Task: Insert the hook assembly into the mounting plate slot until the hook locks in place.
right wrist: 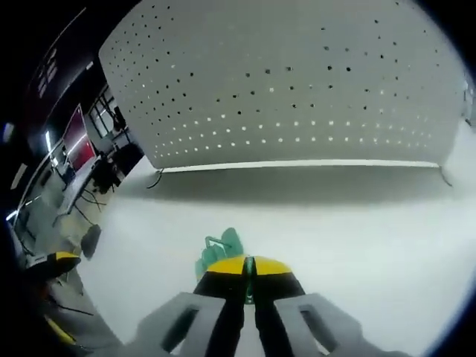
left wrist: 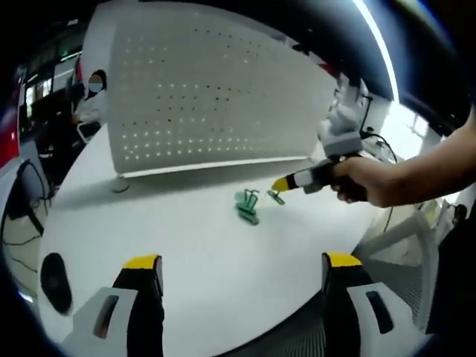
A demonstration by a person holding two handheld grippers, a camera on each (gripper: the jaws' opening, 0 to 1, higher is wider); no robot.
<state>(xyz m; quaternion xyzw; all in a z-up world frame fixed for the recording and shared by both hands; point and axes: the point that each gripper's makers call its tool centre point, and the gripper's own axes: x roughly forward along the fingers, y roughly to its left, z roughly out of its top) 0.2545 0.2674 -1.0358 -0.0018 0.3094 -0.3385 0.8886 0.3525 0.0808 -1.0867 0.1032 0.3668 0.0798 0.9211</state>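
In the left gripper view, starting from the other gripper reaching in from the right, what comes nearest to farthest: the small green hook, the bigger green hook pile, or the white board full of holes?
1. Small green hook piece: right at the right gripper's yellow tips; whether they touch it, I cannot tell.
2. Larger green plastic hook pile: just beyond, toward the table's middle.
3. White perforated upright board: farthest, standing at the back of the white table.

place: office-style lab | evidence — white worktable point(left wrist: 201, 245), perforated panel point(right wrist: 297, 82), background desks point(right wrist: 82, 186) — cables

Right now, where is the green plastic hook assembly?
In the left gripper view, the green plastic hook assembly lies on the white table, before the white perforated panel, just left of the right gripper.
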